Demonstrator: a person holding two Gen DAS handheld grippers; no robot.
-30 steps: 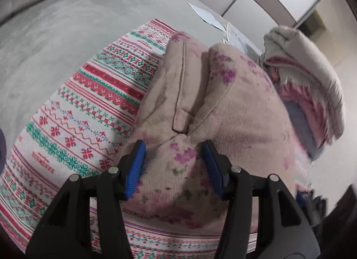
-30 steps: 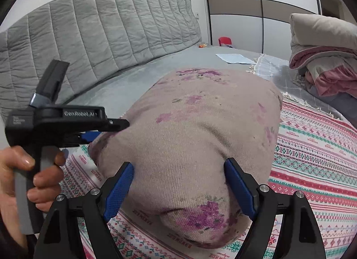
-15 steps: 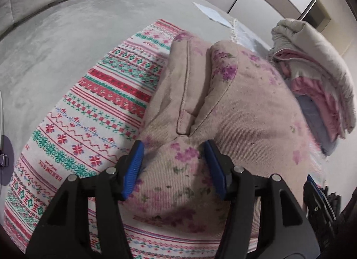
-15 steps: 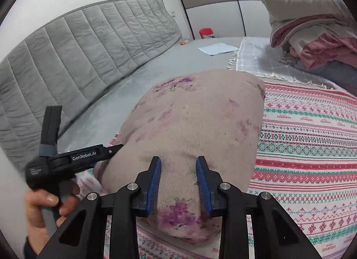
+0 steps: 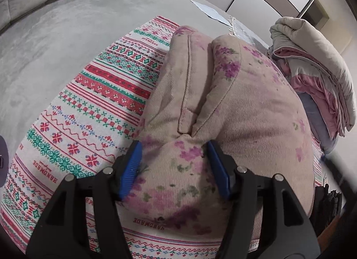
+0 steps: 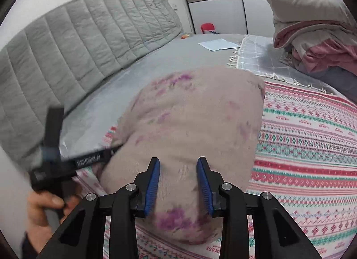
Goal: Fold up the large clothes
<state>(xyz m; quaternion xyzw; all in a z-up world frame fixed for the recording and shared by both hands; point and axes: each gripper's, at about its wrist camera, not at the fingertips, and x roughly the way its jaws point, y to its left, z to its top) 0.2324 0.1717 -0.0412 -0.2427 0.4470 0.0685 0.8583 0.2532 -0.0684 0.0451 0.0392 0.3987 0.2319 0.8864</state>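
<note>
A beige padded garment with purple flowers point(image 5: 245, 111) lies folded in a thick bundle on a patterned red, green and white cloth point(image 5: 89, 111). My left gripper point(image 5: 175, 165) is shut on the near edge of the garment, its blue pads pressing into the fabric. My right gripper point(image 6: 178, 178) is shut on another near edge of the same garment point(image 6: 189, 120). The left gripper's body point(image 6: 73, 160) and the hand holding it show at the left of the right wrist view.
The patterned cloth point(image 6: 312, 138) lies on a grey bed point(image 5: 55, 36) with a quilted grey headboard point(image 6: 78, 47). A pile of folded bedding point(image 6: 312, 42) stands at the far right. A sheet of paper point(image 6: 218, 44) and a red object point(image 6: 207, 28) lie far back.
My right gripper closed from wide open onto the garment's edge and has lifted slightly. My left gripper stayed shut on the garment and shifted a little.
</note>
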